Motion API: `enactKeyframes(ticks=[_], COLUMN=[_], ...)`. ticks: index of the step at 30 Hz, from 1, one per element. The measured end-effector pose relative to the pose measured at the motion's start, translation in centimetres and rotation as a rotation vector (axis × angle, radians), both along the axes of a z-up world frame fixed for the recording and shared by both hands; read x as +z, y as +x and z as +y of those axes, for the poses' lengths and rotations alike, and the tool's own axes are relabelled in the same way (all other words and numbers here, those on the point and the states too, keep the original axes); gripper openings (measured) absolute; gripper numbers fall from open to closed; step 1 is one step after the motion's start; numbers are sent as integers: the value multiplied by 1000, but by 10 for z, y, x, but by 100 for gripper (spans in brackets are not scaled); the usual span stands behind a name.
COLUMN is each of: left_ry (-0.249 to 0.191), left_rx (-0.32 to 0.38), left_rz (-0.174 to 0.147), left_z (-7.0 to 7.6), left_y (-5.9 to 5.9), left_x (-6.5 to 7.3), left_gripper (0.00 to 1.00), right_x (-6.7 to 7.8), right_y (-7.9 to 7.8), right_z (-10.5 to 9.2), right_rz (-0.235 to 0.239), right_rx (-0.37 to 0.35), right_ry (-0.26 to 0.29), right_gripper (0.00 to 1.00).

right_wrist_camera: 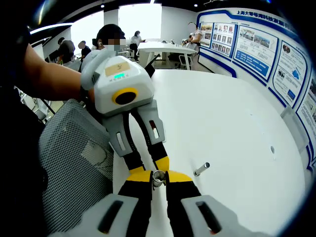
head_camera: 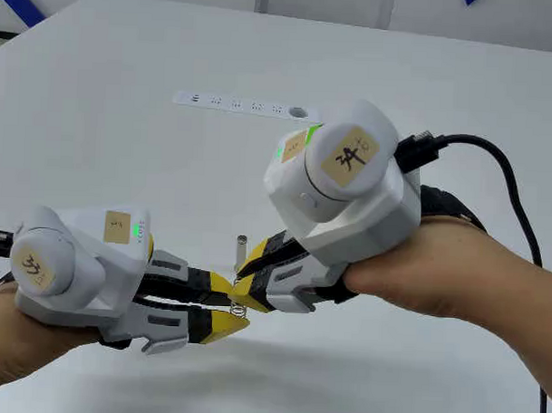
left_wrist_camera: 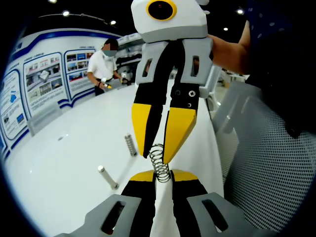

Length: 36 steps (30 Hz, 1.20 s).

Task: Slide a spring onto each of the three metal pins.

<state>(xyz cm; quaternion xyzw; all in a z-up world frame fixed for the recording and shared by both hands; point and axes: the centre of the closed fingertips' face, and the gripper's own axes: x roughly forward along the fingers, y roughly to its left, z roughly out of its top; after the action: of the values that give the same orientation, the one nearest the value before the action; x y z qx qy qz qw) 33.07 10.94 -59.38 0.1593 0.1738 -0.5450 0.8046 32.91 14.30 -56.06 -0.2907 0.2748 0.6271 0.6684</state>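
Observation:
A small steel spring (left_wrist_camera: 159, 162) hangs between the two grippers' yellow tips just above the white table. My left gripper (left_wrist_camera: 160, 177) is shut on its near end, and my right gripper (left_wrist_camera: 157, 148) comes in from the far side and pinches the other end. In the right gripper view the spring (right_wrist_camera: 158, 177) shows end-on between my right gripper (right_wrist_camera: 158, 179) tips. The tips meet low in the head view, left gripper (head_camera: 234, 314) and right gripper (head_camera: 248, 292). One pin (left_wrist_camera: 130, 144) wears a spring, and a bare pin (left_wrist_camera: 107, 177) stands nearer. A pin (head_camera: 241, 252) stands just behind the tips.
A white power strip (head_camera: 243, 106) lies farther back on the table (head_camera: 125, 120). A grey mesh chair (left_wrist_camera: 266, 163) stands beside the table edge. A person (left_wrist_camera: 103, 64) stands at the far end of the room.

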Motion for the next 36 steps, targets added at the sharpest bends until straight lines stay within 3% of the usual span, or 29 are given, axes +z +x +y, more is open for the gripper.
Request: enactKeyframes(ticks=[11, 16, 36], left_ry=[-12, -34, -132], left_rx=[13, 37, 205], left_rz=[-9, 6, 28], left_z=[-1, 1, 31], left_y=[1, 2, 14], left_x=[3, 4, 11], left_gripper=[12, 17, 37], right_x=[3, 3, 18], right_y=[3, 9, 37], right_z=[3, 1, -6], right_rz=[-9, -17, -51], right_rx=[-12, -26, -91], right_ry=[31, 32, 57], right_gripper=[11, 11, 11])
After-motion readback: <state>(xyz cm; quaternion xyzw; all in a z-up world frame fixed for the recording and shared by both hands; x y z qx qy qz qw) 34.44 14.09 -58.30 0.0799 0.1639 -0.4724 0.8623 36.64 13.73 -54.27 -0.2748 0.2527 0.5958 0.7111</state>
